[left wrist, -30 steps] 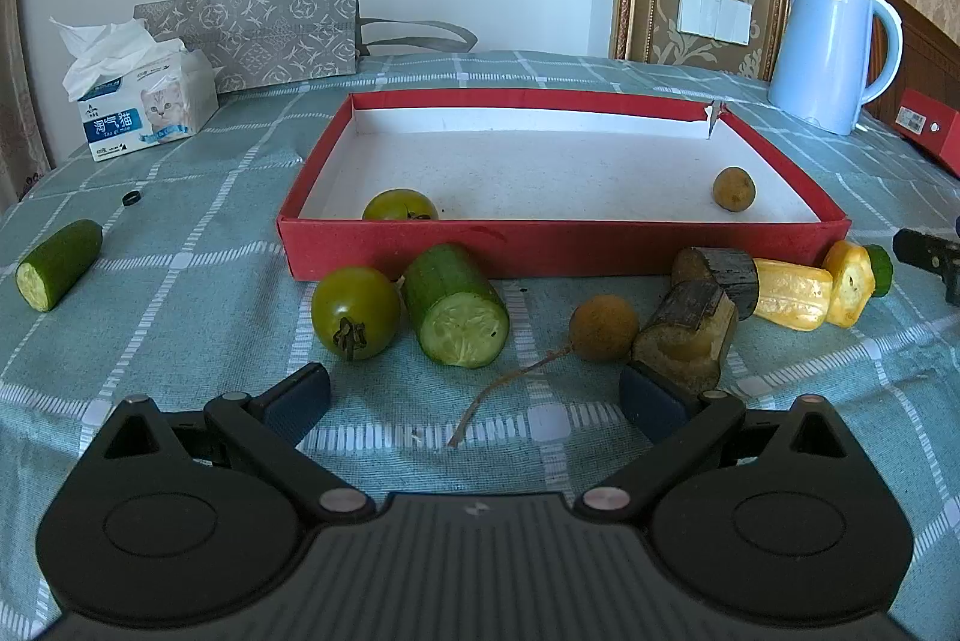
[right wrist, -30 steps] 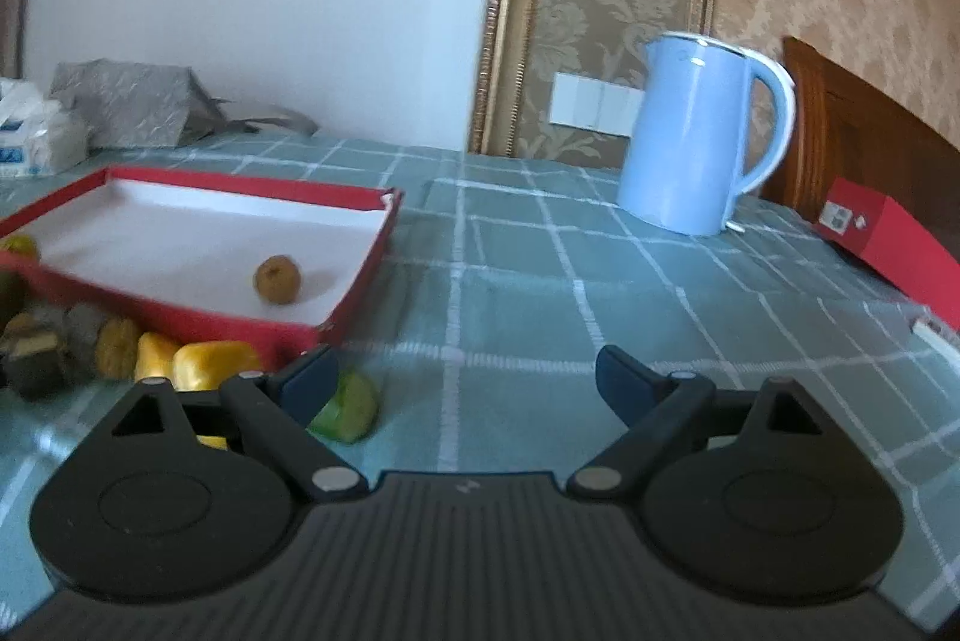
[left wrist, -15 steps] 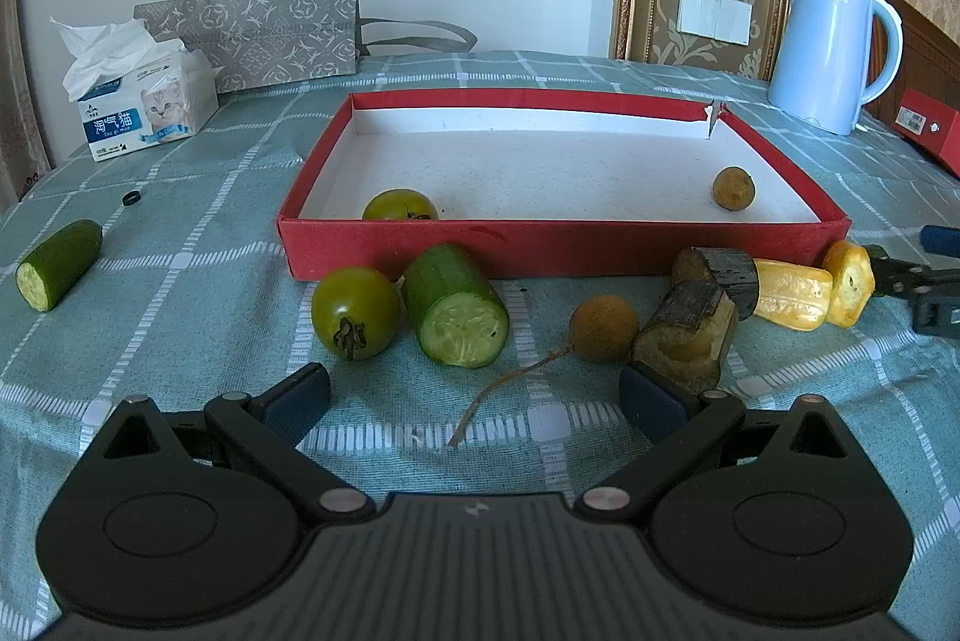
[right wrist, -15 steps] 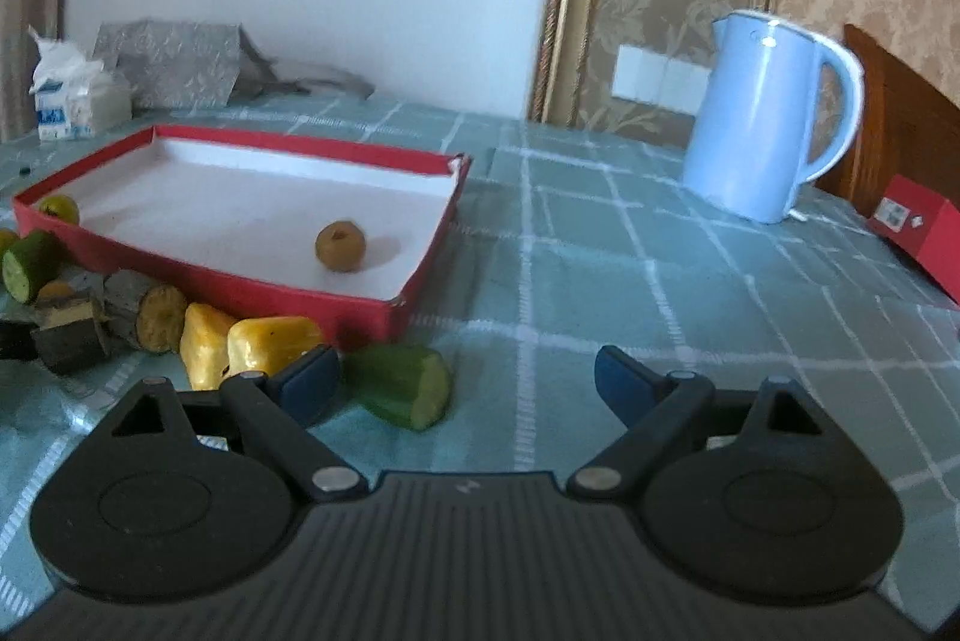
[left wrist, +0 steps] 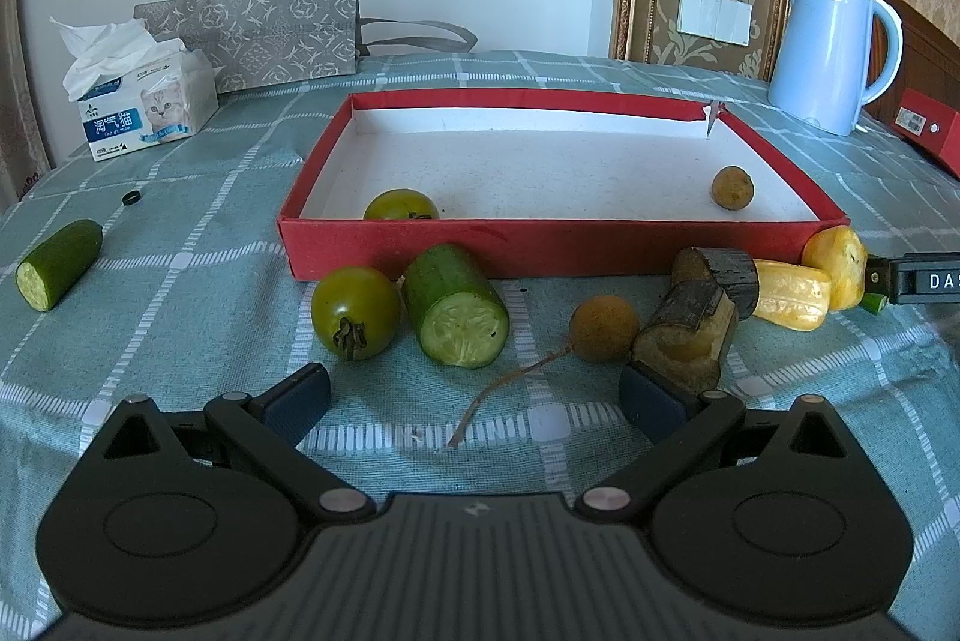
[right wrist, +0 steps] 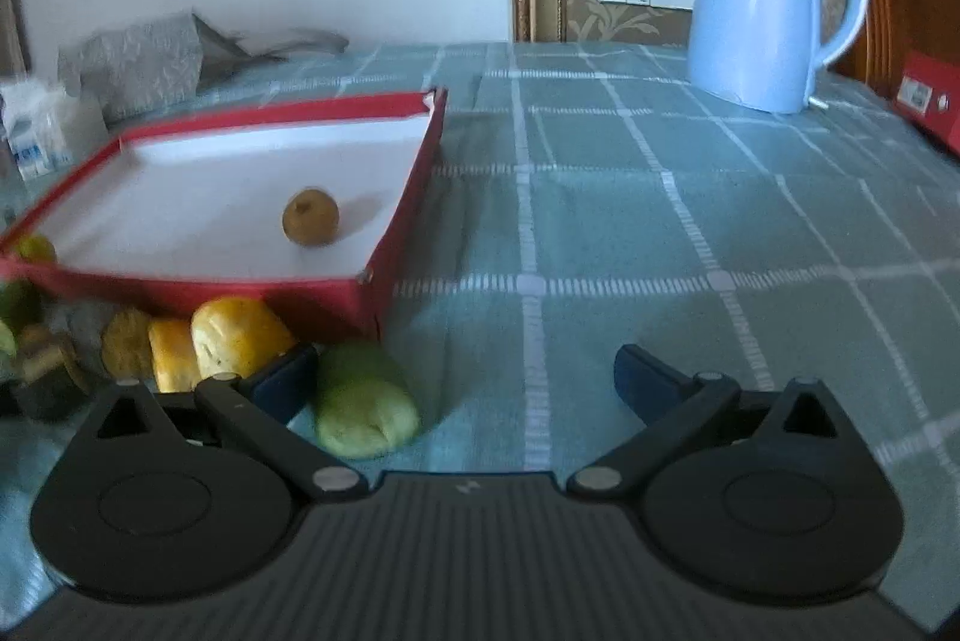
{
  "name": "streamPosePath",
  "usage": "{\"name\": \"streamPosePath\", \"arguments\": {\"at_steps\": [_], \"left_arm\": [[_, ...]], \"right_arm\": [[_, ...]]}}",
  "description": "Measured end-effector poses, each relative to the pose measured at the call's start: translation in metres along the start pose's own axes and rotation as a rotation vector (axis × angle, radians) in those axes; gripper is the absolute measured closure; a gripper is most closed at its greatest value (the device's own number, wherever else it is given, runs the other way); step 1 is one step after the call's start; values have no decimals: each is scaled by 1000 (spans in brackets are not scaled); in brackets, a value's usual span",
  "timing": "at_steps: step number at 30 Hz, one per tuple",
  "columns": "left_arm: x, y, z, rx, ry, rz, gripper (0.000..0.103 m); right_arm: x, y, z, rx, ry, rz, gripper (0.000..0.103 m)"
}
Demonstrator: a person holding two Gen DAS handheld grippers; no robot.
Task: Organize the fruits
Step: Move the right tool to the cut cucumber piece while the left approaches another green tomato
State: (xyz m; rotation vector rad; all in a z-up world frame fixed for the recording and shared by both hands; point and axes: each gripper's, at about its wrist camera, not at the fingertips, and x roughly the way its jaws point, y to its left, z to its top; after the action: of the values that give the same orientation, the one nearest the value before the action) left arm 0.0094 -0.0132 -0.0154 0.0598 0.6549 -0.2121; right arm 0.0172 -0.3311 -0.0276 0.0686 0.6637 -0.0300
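Note:
A red tray (left wrist: 540,248) holds a green tomato (left wrist: 401,205) and a brown longan (left wrist: 732,186). In front of it lie another green tomato (left wrist: 355,311), a cucumber chunk (left wrist: 456,314), a stemmed longan (left wrist: 603,329), dark-skinned cane pieces (left wrist: 690,335) and yellow chunks (left wrist: 834,266). My left gripper (left wrist: 474,395) hovers open before them. My right gripper (right wrist: 465,377) has its jaws opening; a pale green cucumber piece (right wrist: 363,407) lies just inside its left finger (right wrist: 282,377), beside the yellow chunks (right wrist: 237,341). The right gripper's finger (left wrist: 918,278) enters the left wrist view at the right.
A blue kettle (left wrist: 831,50) and a red box (left wrist: 927,128) stand at the back right. A tissue box (left wrist: 141,104) and grey bag (left wrist: 252,32) sit at the back left. Another cucumber piece (left wrist: 57,263) and a small black ring (left wrist: 132,197) lie at the left.
The right gripper has swung left and dropped toward the tray's near right corner; the green cucumber piece now lies just inside its left finger. Its jaws stand a little wider. The left gripper has stayed still.

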Motion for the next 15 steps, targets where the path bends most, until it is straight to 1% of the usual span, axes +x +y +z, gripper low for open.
{"name": "streamPosePath", "arguments": {"at_steps": [3,5,6,7,8,10,13,15], "left_arm": [[0,1,0,-6,-3,-4,0],[0,4,1,-21,-5,7,0],[0,5,0,-28,-6,6,0],[-1,6,0,-32,-7,6,0],[-1,6,0,-33,-8,6,0],[0,6,0,-30,-7,8,0],[0,6,0,-32,-7,10,0],[-1,6,0,-42,-9,24,0]], "right_arm": [[0,4,-2,-19,4,-16,0],[0,4,-4,-24,4,-18,0],[-1,6,-4,-31,5,-19,2],[-2,7,-5,-39,-1,-19,10],[-3,9,-5,-48,-3,-26,14],[-5,11,-5,-58,-9,-19,18],[-5,10,-4,-59,-7,-19,17],[-4,10,-4,-58,-7,-16,17]]}}
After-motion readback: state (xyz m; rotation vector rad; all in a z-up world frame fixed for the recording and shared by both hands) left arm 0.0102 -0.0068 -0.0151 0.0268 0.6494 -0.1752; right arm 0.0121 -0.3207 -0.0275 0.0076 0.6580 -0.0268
